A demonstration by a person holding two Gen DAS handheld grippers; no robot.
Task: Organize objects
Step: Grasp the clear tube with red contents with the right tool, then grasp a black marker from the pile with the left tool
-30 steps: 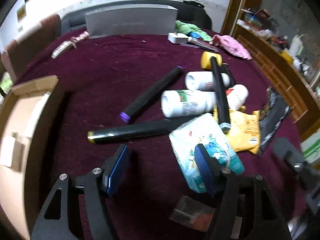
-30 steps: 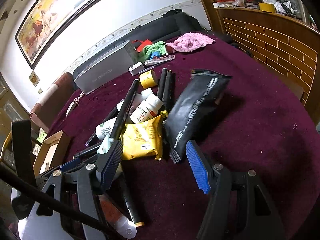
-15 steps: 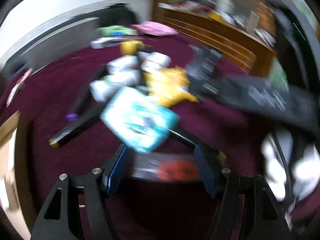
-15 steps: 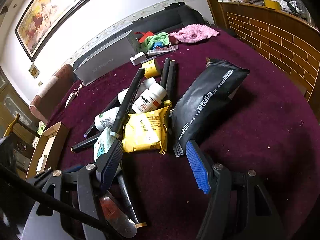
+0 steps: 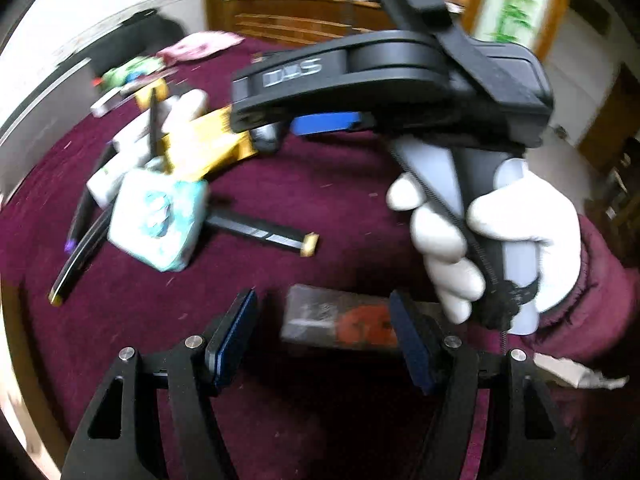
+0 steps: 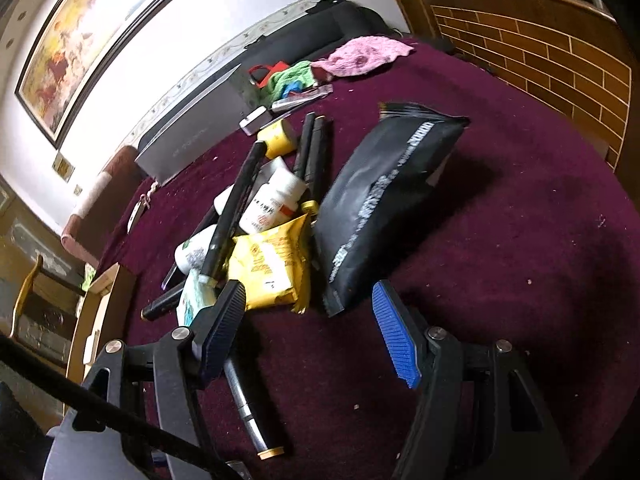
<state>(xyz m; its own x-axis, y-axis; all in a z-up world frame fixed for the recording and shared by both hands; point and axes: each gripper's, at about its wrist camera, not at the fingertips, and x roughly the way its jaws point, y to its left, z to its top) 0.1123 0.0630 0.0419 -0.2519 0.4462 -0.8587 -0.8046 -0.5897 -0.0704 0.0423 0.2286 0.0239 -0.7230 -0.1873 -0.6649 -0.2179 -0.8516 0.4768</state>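
Having swung off the tissue pack point(image 5: 158, 220), the left gripper point(image 5: 324, 334) is now hovering, released, over a small clear packet point(image 5: 340, 318): probably the next pick. The right gripper point(image 6: 310, 330) is waiting, unclenched and empty, before the black pouch point(image 6: 376, 208).

On the dark red table point(image 6: 520, 208) there is 1 big black bag point(image 6: 384, 200) on the right of the pile. Just left of it lies 1 yellow packet point(image 6: 272, 268). There are 3 white bottles point(image 6: 276, 196) that show in the pile, and 1 small yellow jar point(image 6: 276, 136) farther away. At least 5 black sticks point(image 6: 236, 204) can be counted. There is 1 blue-and-white tissue pack point(image 5: 160, 220) and 1 small clear packet point(image 5: 340, 316) near. Far off lie 1 pink cloth point(image 6: 364, 56), 1 green cloth point(image 6: 292, 76) and 1 grey box point(image 6: 196, 132). On the left sits 1 cardboard box point(image 6: 104, 304).
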